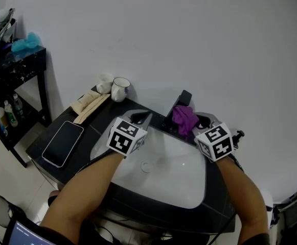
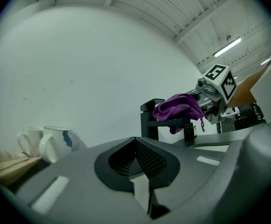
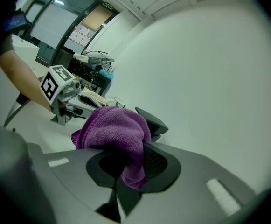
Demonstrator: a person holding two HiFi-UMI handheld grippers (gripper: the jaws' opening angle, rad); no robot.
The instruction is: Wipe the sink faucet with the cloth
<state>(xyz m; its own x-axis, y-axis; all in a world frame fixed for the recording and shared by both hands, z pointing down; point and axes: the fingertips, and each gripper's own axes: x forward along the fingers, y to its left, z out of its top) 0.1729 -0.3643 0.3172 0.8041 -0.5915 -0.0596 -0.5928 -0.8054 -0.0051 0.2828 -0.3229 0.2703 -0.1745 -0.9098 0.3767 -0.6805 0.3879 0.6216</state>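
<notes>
A black faucet (image 1: pixel 175 111) stands at the back rim of the white sink (image 1: pixel 168 180). A purple cloth (image 1: pixel 184 118) is draped over the faucet's spout, and my right gripper (image 1: pixel 197 121) is shut on it from the right. In the right gripper view the cloth (image 3: pixel 115 133) bunches between the jaws (image 3: pixel 127 161), with the faucet's top (image 3: pixel 152 121) just behind it. My left gripper (image 1: pixel 139 119) hovers over the sink's back left, left of the faucet, shut and holding nothing. From the left gripper view (image 2: pixel 135 161) the faucet (image 2: pixel 150 121) and the cloth (image 2: pixel 178 107) lie ahead to the right.
A phone (image 1: pixel 63 143) lies on the black counter (image 1: pixel 99 121) at the left. Two mugs (image 1: pixel 120 89) and a beige folded item (image 1: pixel 89 104) sit against the wall. A black shelf (image 1: pixel 16 69) with bottles stands further left. The drain (image 1: pixel 146 166) is in the basin's middle.
</notes>
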